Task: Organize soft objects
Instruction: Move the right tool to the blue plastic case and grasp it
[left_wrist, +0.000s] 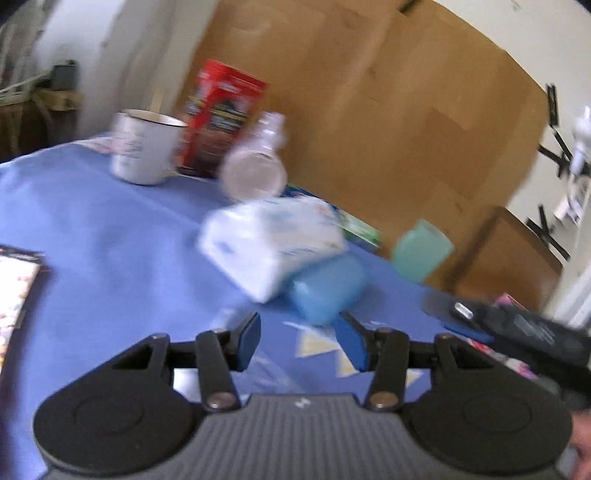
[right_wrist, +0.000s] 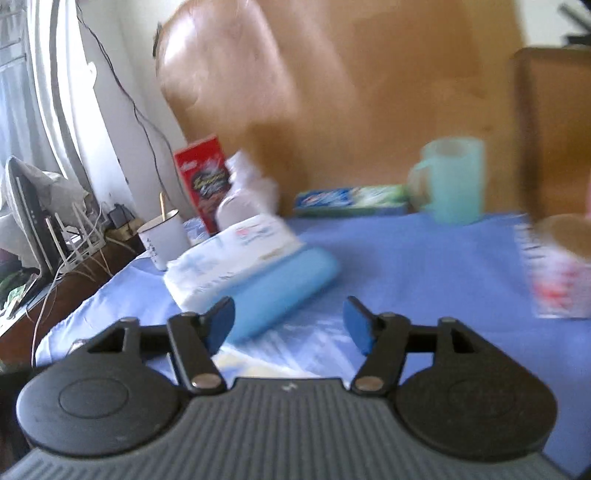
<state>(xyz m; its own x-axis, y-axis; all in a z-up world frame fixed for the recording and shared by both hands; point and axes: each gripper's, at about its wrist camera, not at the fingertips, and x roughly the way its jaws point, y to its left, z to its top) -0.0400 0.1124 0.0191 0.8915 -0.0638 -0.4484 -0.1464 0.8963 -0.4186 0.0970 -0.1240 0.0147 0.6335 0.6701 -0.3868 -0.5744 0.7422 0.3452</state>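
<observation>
Tissue pack (right_wrist: 232, 258) leans on the blue roll (right_wrist: 280, 291), whose long axis runs up-right. Roll lies just ahead of right tool (right_wrist: 290, 325), nearer than left tool (left_wrist: 297, 341) (both released, nothing between pads).

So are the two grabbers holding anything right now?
No. The left gripper and right gripper are both open and empty; the tissue pack lies untouched.
</observation>
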